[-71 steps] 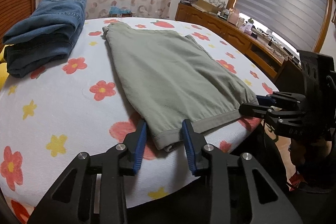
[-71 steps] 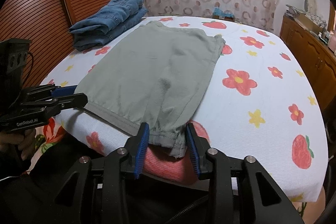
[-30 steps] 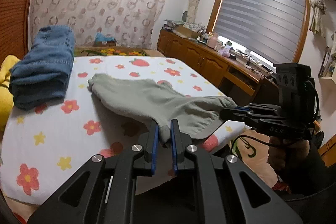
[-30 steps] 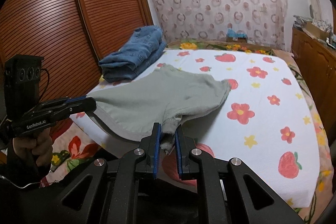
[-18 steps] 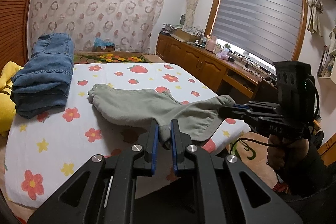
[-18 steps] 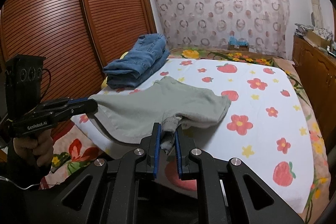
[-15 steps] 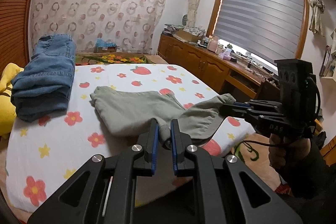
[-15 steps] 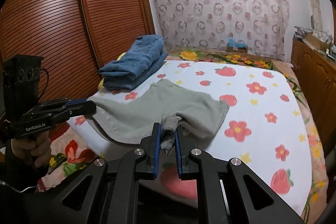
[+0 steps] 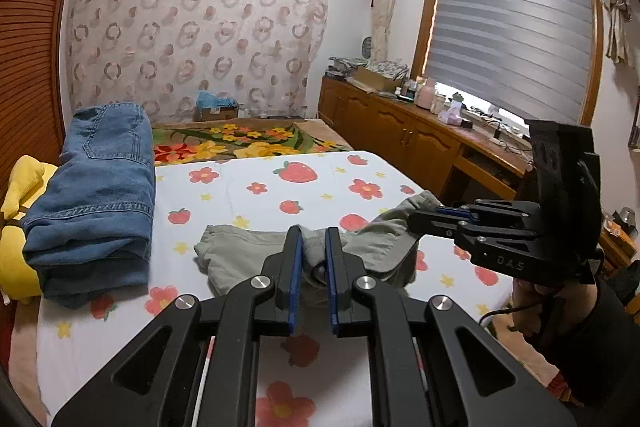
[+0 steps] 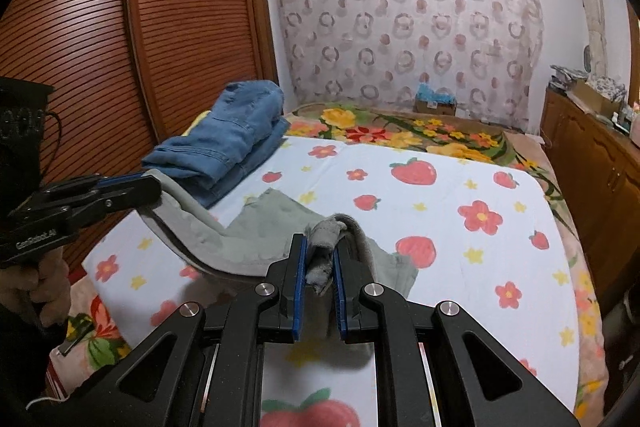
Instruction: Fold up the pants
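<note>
yellow cushion mostly behind jeans

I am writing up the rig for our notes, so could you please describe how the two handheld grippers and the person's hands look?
Both are matte black with angular cut-out frames, silver bolts and blue finger pads. The left gripper reads "GenRobot.AI" along its side in the right wrist view, beneath a boxy black housing with a thin cable. The right gripper shows "DAS" lettering, with a black cable below. Bare fingers and dark sleeves show on the left hand and right hand.

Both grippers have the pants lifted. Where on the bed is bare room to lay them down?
Bare sheet runs from the pants toward the cabinet side and up to the floral blanket. The wardrobe side is crowded by the jeans. Left gripper and right gripper both grip the hem.
</note>
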### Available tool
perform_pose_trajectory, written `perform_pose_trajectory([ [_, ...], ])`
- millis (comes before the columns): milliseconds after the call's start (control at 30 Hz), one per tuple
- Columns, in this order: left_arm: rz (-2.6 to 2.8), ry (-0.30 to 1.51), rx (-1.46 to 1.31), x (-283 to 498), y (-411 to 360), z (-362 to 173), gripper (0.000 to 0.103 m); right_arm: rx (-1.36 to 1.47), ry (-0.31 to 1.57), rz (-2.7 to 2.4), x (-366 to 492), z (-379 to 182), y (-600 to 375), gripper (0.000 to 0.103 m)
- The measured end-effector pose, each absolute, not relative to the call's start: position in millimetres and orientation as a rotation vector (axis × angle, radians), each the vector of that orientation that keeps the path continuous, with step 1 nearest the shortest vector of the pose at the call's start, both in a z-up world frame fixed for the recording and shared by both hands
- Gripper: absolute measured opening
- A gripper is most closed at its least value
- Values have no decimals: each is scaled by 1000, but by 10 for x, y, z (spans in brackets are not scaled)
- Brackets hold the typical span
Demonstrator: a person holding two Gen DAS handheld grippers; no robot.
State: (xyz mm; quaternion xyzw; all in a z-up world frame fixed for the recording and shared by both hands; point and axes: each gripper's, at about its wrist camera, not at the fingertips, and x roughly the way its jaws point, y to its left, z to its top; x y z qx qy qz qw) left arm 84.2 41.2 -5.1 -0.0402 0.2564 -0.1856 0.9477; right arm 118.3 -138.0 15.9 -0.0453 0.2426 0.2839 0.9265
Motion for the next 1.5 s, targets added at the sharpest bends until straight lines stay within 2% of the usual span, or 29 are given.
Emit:
perform_pose_trajectory([
  [467,-328,623,-35,1222,367,-397,12,-154,606,540,1723,-15,-1128,12],
  [933,-289,662,-27,1388,375,-479,13,-150,664,520,1963,-96,-1031,13],
  [1000,-282,661,-18,1376,375,-478,21,-143,664,522,1956,-88,-1047,17],
  [1067,-265,648,-4,1350,387,-471,39,-151,653,509,1934,-70,-1067,20],
  [1100,-267,642,-5,1338,398,-464,44,-154,647,507,1919,-57,-1076,22],
  [1200,-282,649,-17,1315,436,-466,52,-155,632,501,1866,-11,-1133,31],
  [1267,-286,660,-19,1293,451,-492,62,-157,621,499,1809,11,-1192,32],
  [1500,-260,720,19,1226,452,-762,64,-186,636,524,1546,-49,-1395,33],
])
